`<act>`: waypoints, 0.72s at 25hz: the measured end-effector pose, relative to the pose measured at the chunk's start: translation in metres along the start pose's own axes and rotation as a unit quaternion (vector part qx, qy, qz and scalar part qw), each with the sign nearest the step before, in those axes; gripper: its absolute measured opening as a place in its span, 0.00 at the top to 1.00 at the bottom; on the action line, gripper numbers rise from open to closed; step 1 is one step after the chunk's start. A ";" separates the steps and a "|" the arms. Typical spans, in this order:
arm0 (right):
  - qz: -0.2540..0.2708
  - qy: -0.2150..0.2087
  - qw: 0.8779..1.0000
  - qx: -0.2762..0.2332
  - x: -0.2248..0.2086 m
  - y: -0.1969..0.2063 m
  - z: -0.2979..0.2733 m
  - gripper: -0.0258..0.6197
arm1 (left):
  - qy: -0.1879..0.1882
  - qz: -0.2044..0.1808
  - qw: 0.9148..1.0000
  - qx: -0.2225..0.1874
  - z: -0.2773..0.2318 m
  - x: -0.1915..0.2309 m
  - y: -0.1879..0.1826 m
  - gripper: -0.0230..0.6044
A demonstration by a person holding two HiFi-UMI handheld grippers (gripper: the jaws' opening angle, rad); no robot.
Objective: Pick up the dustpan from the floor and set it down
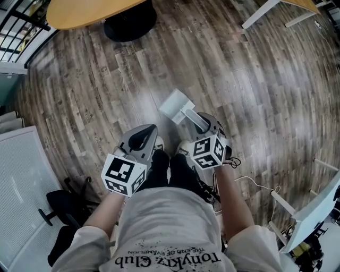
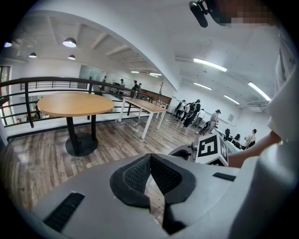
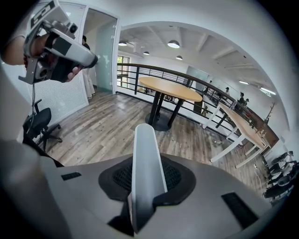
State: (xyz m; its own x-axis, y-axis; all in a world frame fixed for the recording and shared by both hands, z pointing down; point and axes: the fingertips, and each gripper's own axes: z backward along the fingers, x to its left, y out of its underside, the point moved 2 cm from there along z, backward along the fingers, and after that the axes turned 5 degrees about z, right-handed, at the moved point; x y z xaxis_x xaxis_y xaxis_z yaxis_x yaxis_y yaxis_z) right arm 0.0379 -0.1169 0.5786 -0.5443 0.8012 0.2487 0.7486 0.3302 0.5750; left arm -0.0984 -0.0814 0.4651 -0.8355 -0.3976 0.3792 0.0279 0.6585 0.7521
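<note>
In the head view the white dustpan [image 1: 175,104] hangs above the wooden floor, just ahead of the person's shoes. My right gripper [image 1: 195,120] is shut on its handle. In the right gripper view that white handle [image 3: 145,158] stands up between the dark pads of my right gripper [image 3: 146,183] and hides the pan itself. My left gripper [image 1: 145,133] is held to the left of the dustpan, apart from it. Its pads meet at the tips with nothing between them [image 2: 150,161]. The right gripper's marker cube [image 2: 209,148] shows beside it.
A round wooden table [image 1: 90,10] on a black base [image 1: 130,22] stands ahead. White table legs [image 1: 260,13] are at the far right. A black office chair [image 1: 64,204] and a white panel [image 1: 21,180] lie at the left, a white desk [image 1: 319,207] at the right.
</note>
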 end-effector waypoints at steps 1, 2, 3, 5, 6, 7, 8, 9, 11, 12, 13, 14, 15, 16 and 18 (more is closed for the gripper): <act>0.000 0.000 1.000 0.000 -0.001 0.001 -0.002 0.81 | -0.001 0.001 1.000 0.000 0.000 0.001 0.000 0.93; 0.000 0.000 1.000 0.001 -0.001 0.001 -0.004 0.81 | -0.003 0.002 1.000 0.001 -0.001 0.002 0.001 0.93; 0.000 0.000 1.000 0.001 -0.001 0.001 -0.007 0.81 | -0.006 0.004 1.000 0.001 -0.001 0.004 0.001 0.93; 0.000 -0.001 1.000 0.001 -0.002 0.002 -0.013 0.81 | -0.011 0.009 1.000 0.002 -0.001 0.007 0.002 0.93; 0.000 -0.001 1.000 0.001 -0.003 0.004 -0.016 0.81 | -0.013 0.011 1.000 0.003 -0.002 0.008 0.003 0.93; 0.001 -0.001 1.000 0.002 -0.003 0.005 -0.018 0.81 | -0.015 0.013 1.000 0.004 -0.002 0.009 0.004 0.93; 0.001 -0.002 1.000 0.003 -0.003 0.007 -0.020 0.81 | -0.016 0.014 1.000 0.006 -0.002 0.010 0.005 0.93; 0.002 -0.002 1.000 0.004 -0.003 0.007 -0.022 0.81 | -0.017 0.015 1.000 0.007 -0.002 0.011 0.007 0.93; 0.001 -0.004 1.000 0.005 -0.002 0.007 -0.025 0.81 | -0.020 0.017 1.000 0.009 -0.001 0.014 0.009 0.93; 0.000 -0.006 1.000 0.005 -0.002 0.008 -0.025 0.81 | -0.021 0.019 1.000 0.010 -0.001 0.015 0.010 0.93; -0.001 -0.008 1.000 0.006 -0.003 0.008 -0.025 0.81 | -0.022 0.020 1.000 0.011 -0.002 0.016 0.010 0.93; -0.002 -0.009 1.000 0.007 -0.003 0.009 -0.026 0.81 | -0.022 0.021 0.999 0.011 -0.002 0.016 0.010 0.93; -0.003 -0.009 1.000 0.008 -0.004 0.010 -0.026 0.81 | -0.022 0.022 0.999 0.010 -0.003 0.017 0.010 0.93; -0.003 -0.009 1.000 0.009 -0.004 0.011 -0.027 0.81 | -0.021 0.022 0.999 0.009 -0.004 0.017 0.009 0.93; -0.003 -0.010 1.000 0.013 -0.003 0.015 -0.027 0.81 | -0.020 0.023 1.000 0.008 -0.005 0.016 0.010 0.93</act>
State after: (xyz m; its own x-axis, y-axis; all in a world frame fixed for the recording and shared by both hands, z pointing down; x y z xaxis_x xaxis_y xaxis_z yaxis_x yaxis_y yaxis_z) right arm 0.0404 -0.1279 0.6073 -0.5415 0.8091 0.2283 0.7548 0.3483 0.5559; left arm -0.1088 -0.0845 0.4811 -0.8546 -0.3417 0.3910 0.0580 0.6855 0.7258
